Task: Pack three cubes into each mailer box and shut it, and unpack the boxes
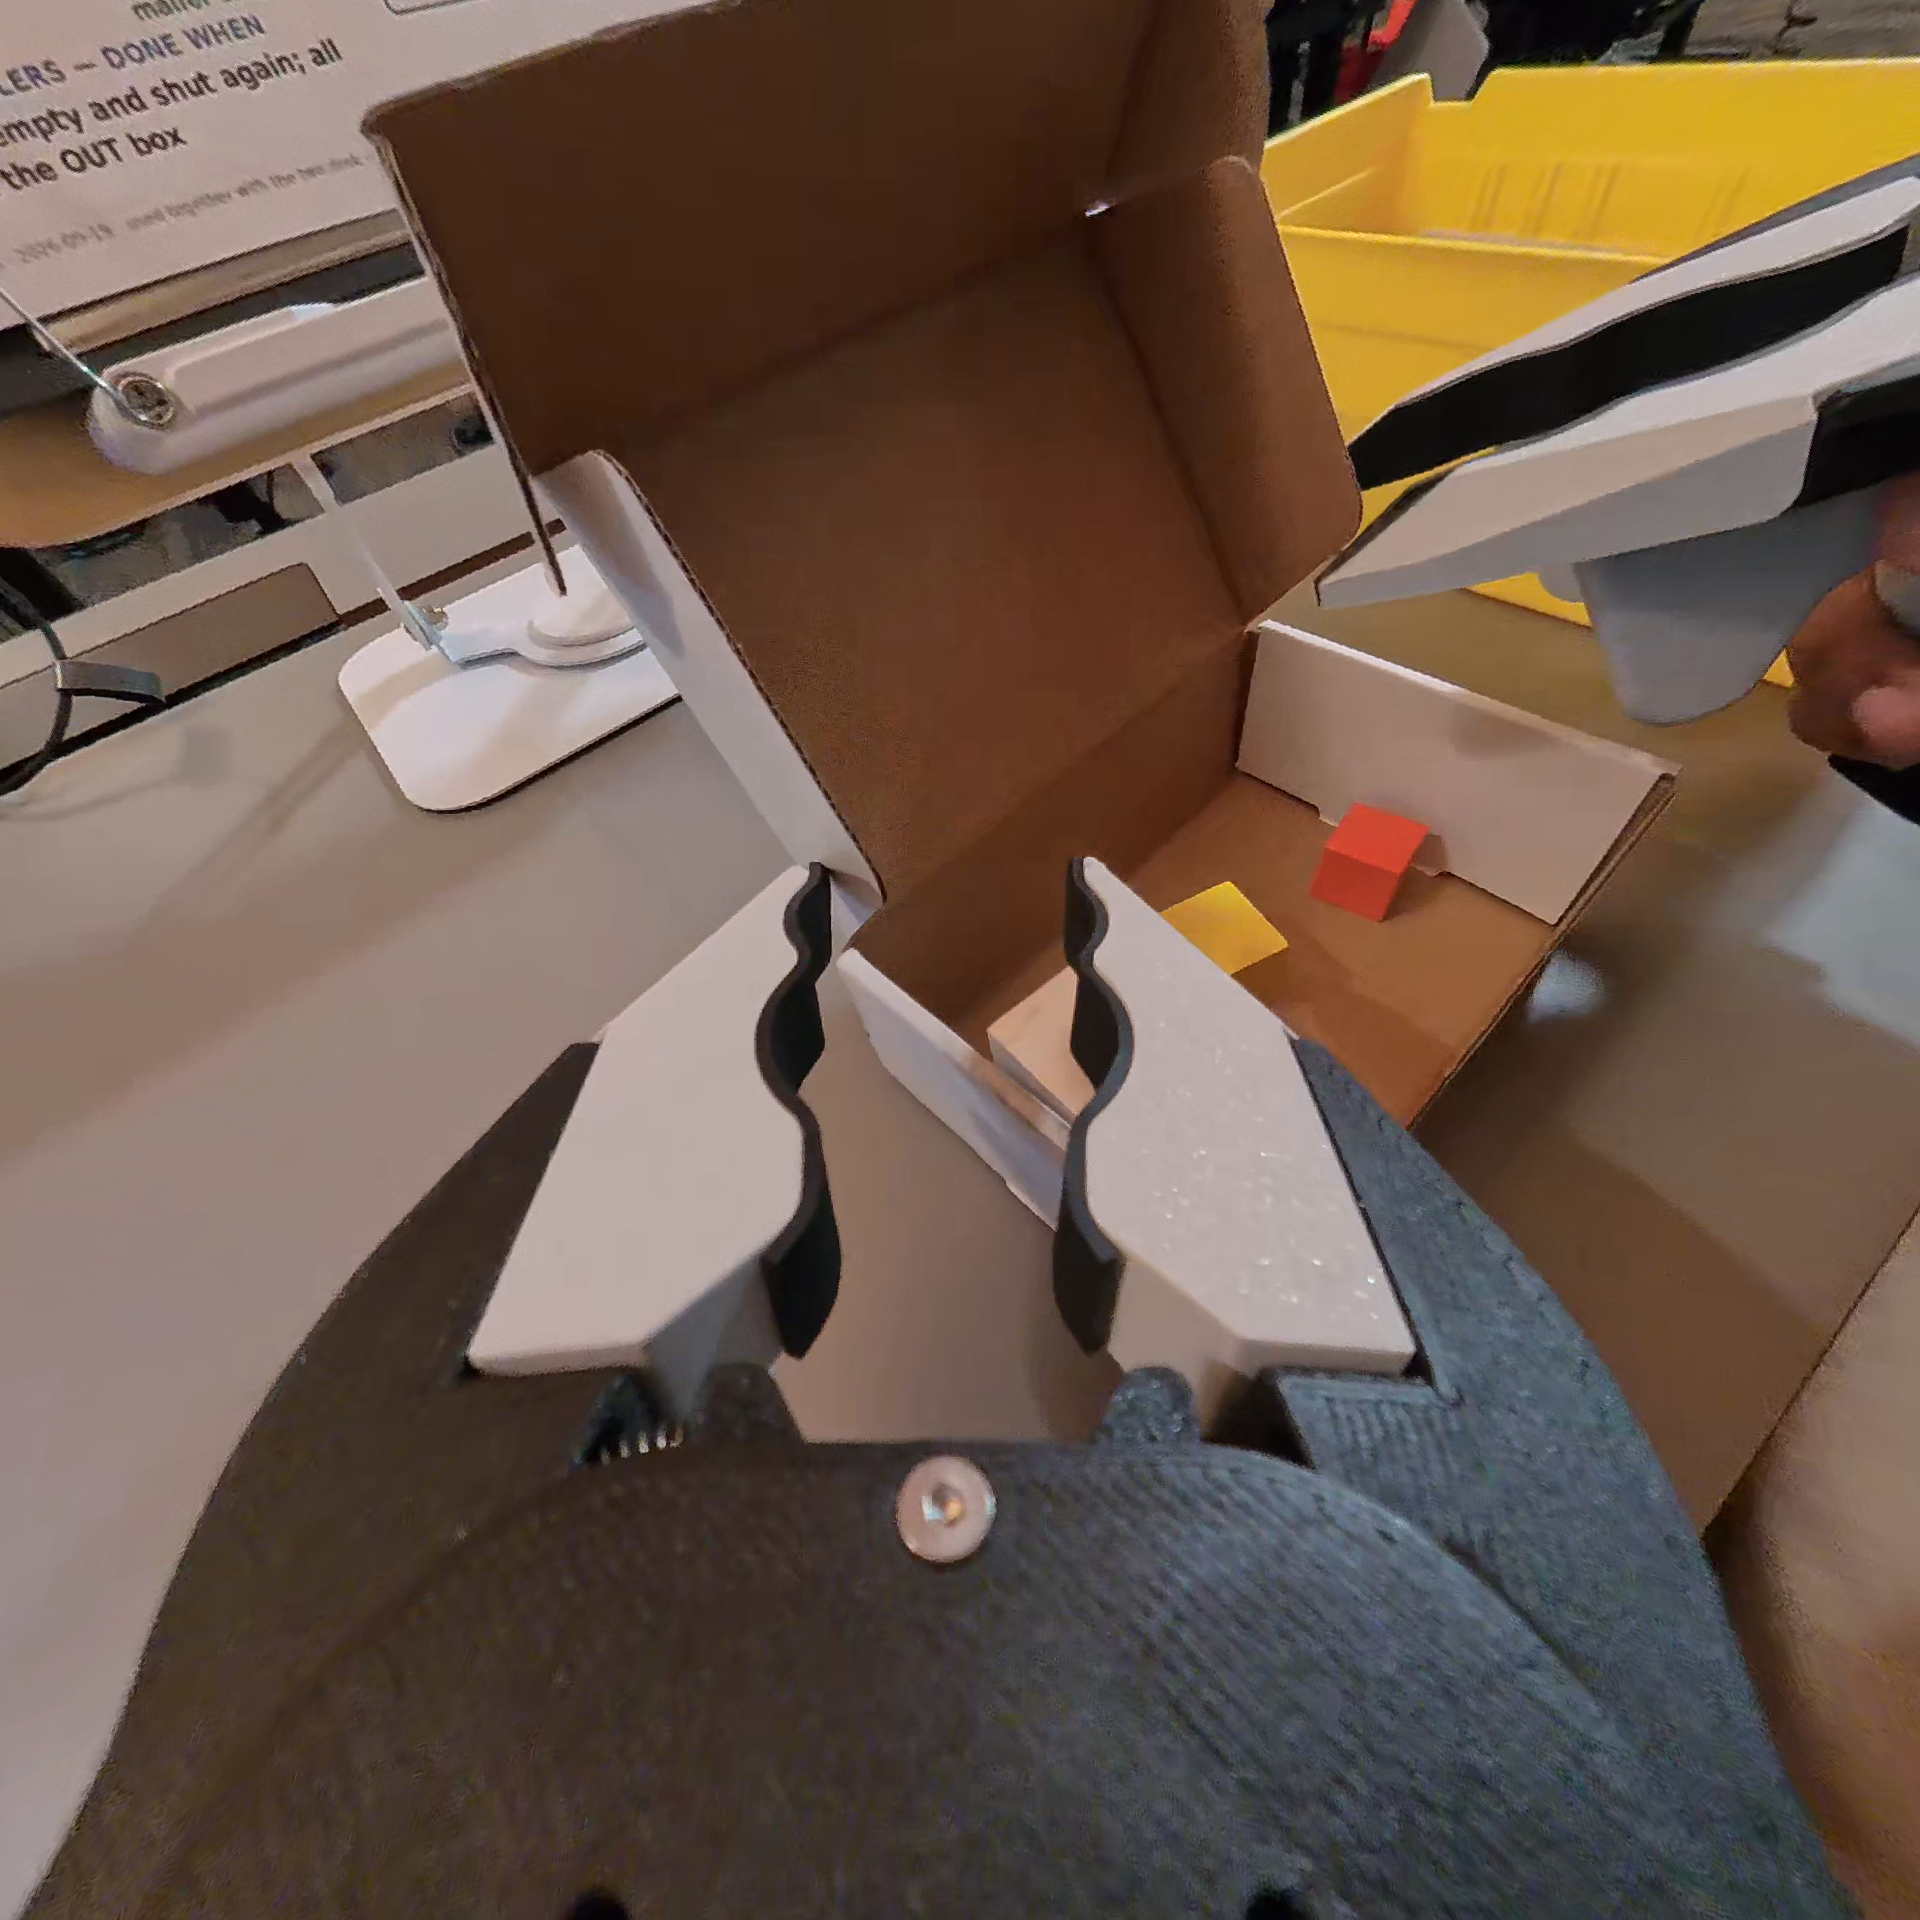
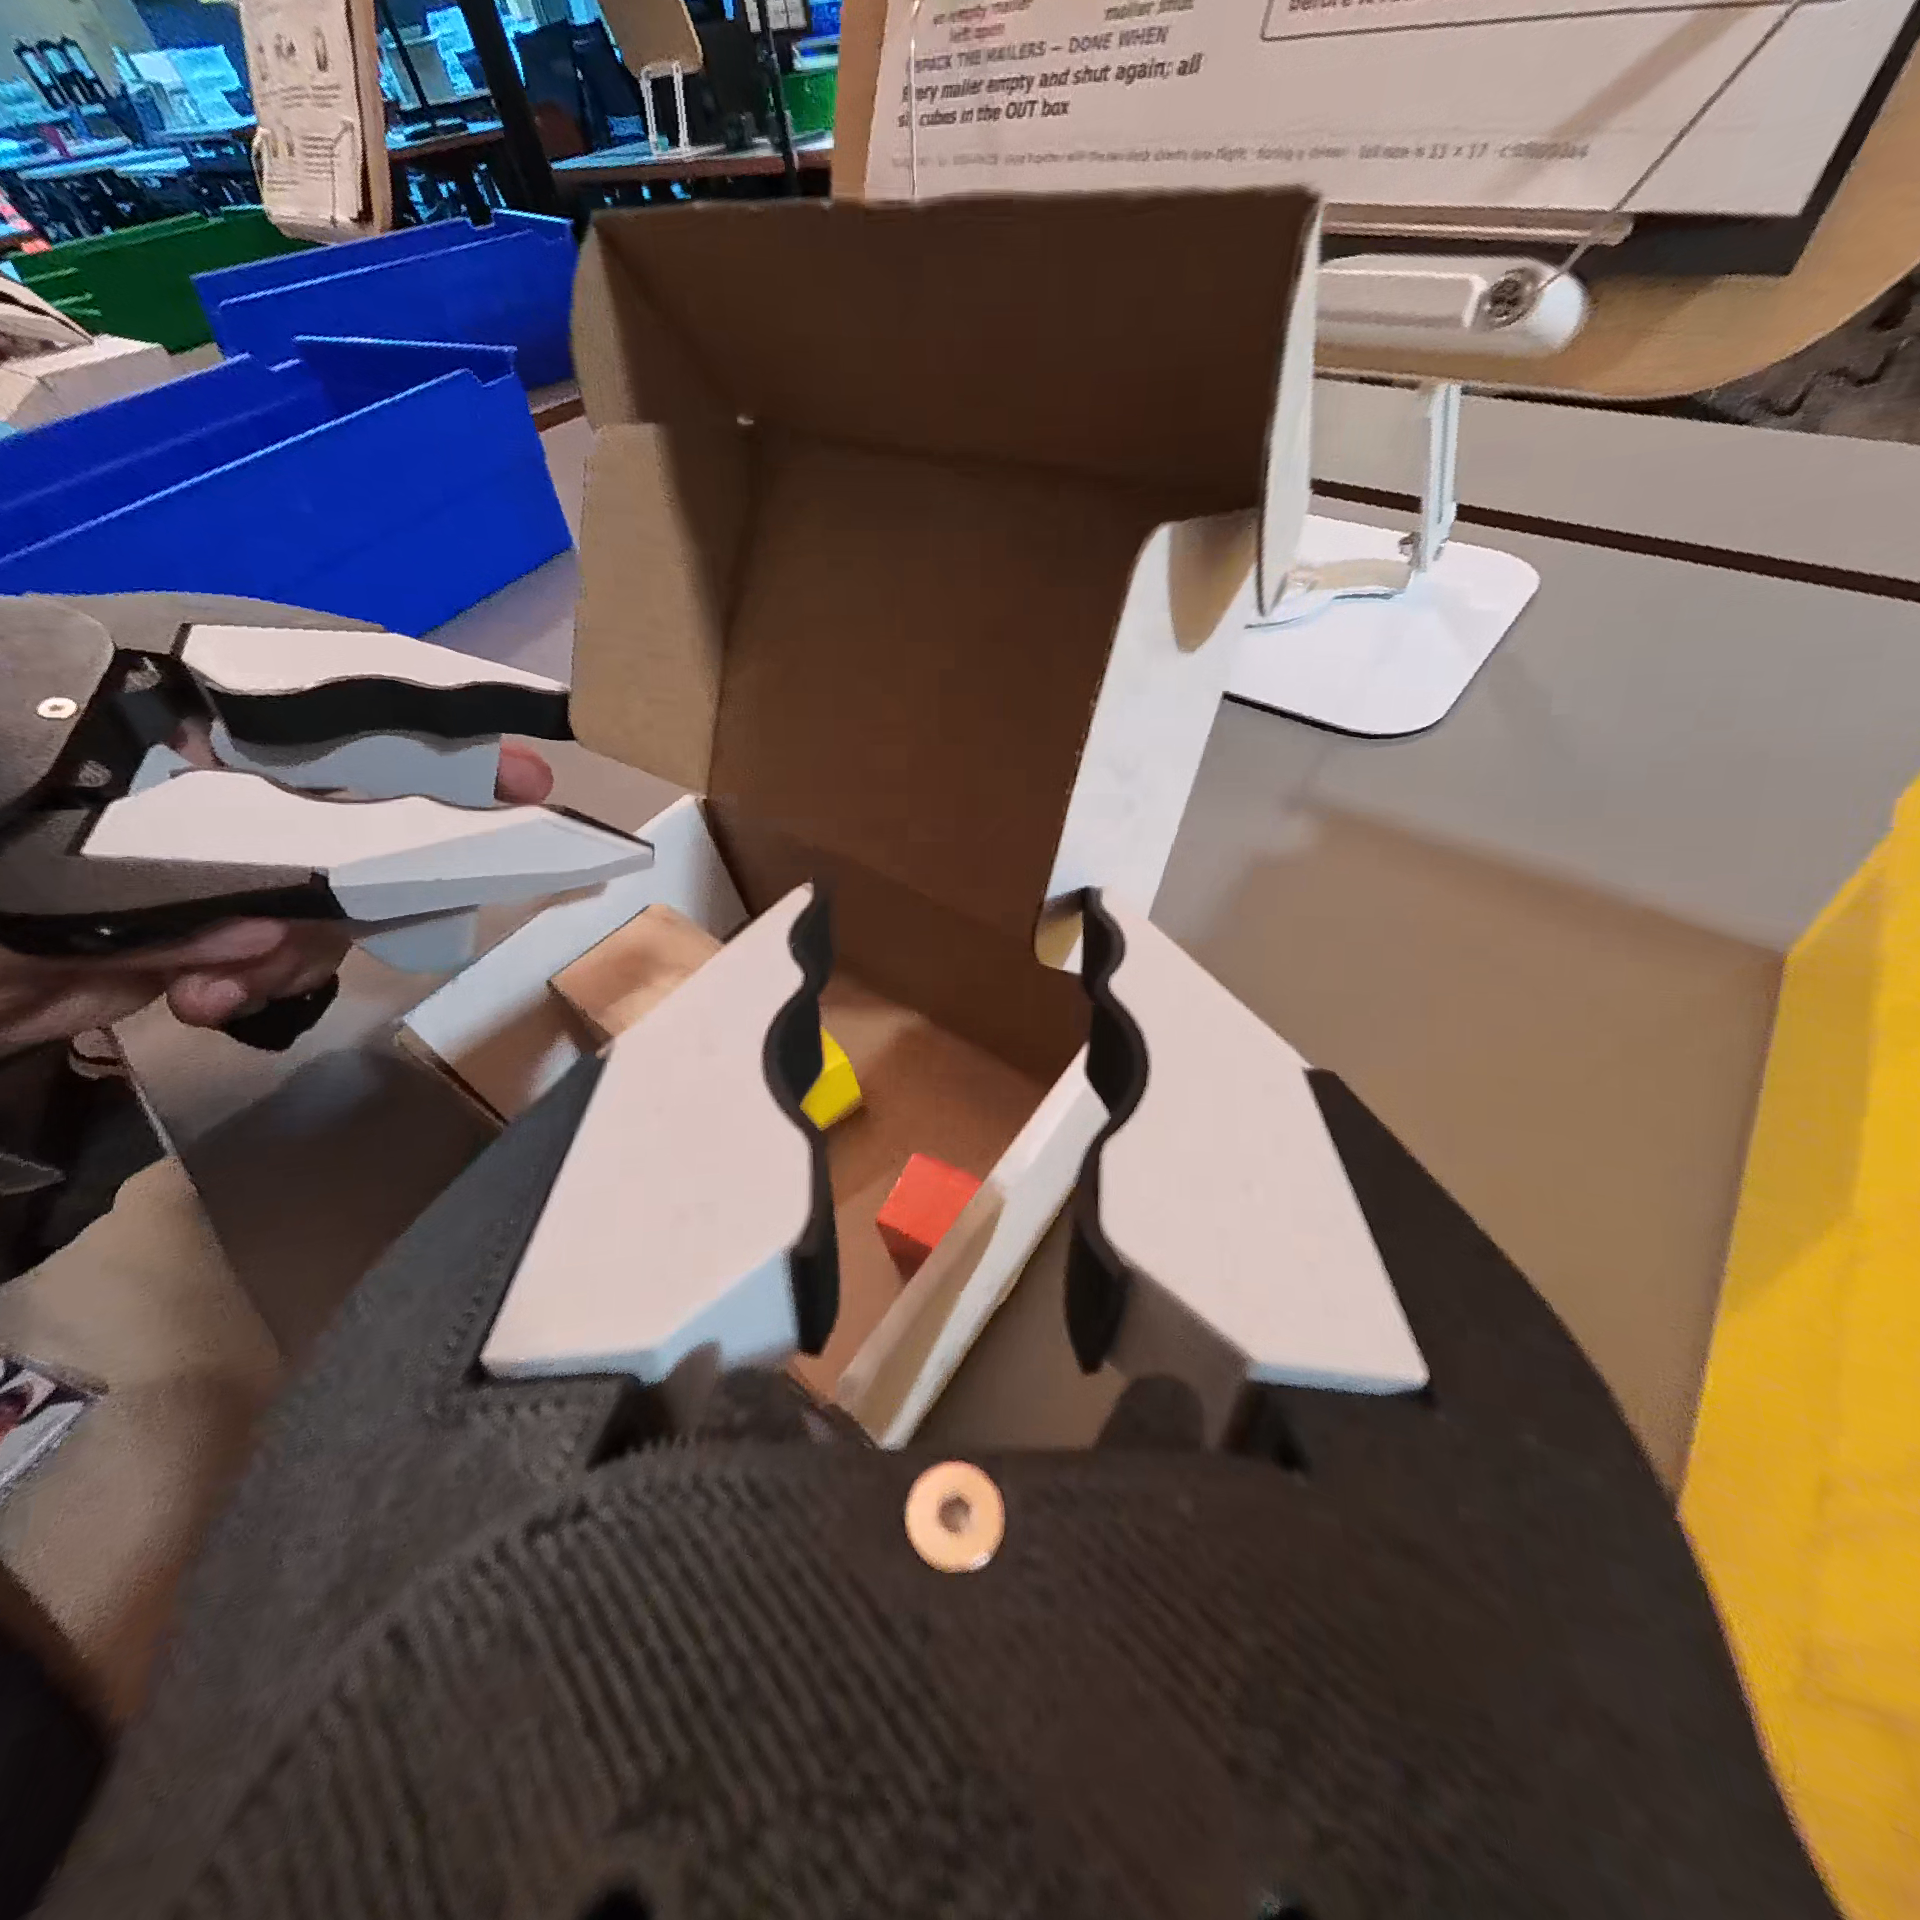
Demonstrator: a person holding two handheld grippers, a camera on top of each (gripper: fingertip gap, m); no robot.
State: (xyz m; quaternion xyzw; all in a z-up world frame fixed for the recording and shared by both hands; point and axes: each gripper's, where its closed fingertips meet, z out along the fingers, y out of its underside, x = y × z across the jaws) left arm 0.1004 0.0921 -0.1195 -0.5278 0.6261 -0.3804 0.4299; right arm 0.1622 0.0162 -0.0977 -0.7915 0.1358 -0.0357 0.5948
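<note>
An open mailer box [image 1: 1455, 748] stands on the table with its lid [image 1: 883, 416] upright. Inside lie a red cube [image 1: 1366, 857], a yellow cube [image 1: 1231, 925] and a plain wooden cube [image 1: 1039, 1039]. My left gripper [image 1: 951, 883] is open and empty, its jaws on either side of the box's near left wall. My right gripper [image 2: 951, 904] is open and empty, its jaws either side of the box's right wall [image 2: 966, 1278]. The red cube [image 2: 925, 1205], yellow cube [image 2: 836, 1091] and wooden cube [image 2: 634, 966] show in the right wrist view. Each gripper shows in the other's view, the right [image 1: 1340, 530] and the left [image 2: 613, 790].
A yellow bin [image 1: 1558, 208] sits right of the box, also at the right wrist view's edge [image 2: 1829, 1247]. Blue bins [image 2: 312, 468] and a green bin [image 2: 135, 270] stand to the left. A white stand [image 2: 1382, 644] holding a printed sheet is behind the box. About 9 centimeters separates my right fingertips from the red cube [image 1: 1366, 857].
</note>
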